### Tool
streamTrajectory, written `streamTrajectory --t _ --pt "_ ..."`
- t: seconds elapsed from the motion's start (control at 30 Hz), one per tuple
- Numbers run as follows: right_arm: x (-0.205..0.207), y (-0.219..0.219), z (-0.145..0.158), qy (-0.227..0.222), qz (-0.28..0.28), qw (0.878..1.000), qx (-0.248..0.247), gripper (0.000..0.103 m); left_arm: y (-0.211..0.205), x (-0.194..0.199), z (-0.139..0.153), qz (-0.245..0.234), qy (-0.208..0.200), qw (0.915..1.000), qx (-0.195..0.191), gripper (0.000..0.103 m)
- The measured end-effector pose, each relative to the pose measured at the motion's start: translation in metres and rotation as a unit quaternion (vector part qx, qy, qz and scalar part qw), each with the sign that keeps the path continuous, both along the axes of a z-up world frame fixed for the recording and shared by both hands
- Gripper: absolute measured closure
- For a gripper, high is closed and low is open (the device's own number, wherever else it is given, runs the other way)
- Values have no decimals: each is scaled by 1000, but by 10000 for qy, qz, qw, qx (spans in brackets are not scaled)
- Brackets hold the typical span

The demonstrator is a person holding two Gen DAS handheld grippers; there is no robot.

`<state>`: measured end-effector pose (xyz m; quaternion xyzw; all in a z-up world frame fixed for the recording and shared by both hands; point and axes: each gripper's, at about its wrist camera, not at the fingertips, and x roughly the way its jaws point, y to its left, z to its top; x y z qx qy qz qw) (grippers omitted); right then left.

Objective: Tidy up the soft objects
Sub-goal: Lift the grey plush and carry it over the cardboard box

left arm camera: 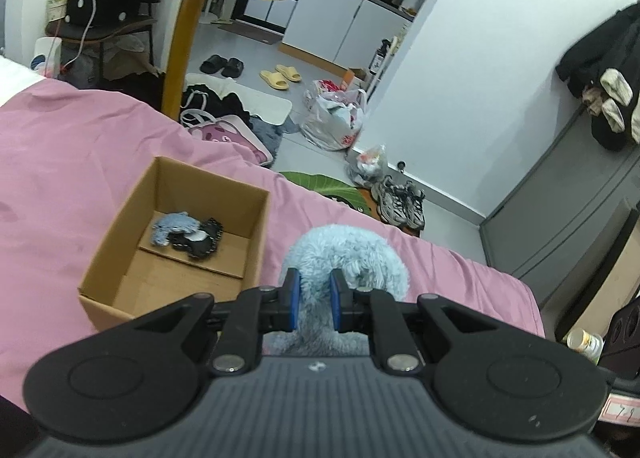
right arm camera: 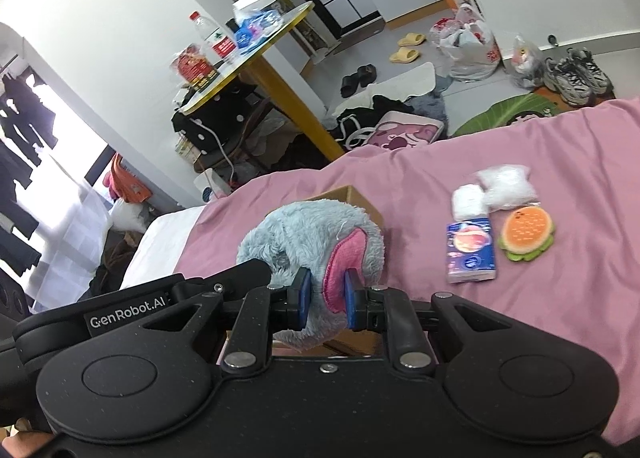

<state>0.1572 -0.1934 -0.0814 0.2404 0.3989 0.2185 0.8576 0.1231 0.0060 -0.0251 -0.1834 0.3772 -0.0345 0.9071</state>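
Your left tongs [left arm camera: 314, 298] and right tongs [right arm camera: 328, 300]: both clamped on one blue plush toy [right arm camera: 312, 234], lifted above the pink bedspread [left arm camera: 60, 178]. Cardboard box [left arm camera: 120, 278]: left of your left tongs, holding two small soft items.

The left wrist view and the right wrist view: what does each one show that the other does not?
Only the left wrist view shows inside the cardboard box, where two small soft items lie. Only the right wrist view shows the burger-shaped toy, the tissue pack and the white bags on the pink bedcover. Both show the blue plush toy, clamped by each hand-held gripper, left and right.
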Motion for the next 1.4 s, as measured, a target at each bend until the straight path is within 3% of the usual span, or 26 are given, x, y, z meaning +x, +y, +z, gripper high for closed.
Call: streamTrajectory --t 0.6,0.83,1.2,1.4 --pt "22 77 0 97 367 9992 108 85 77 8 -4 544 17 9985 -86 89" --pt "37 103 -13 194 453 9988 -31 85 108 22 -20 781 190 9963 -306 89" --pt "61 129 -44 619 537 9960 -345 85 121 48 -58 901 634 9939 -113 89" --pt "69 138 -56 809 636 9932 -547 81 130 56 -75 931 894 9914 -225 88"
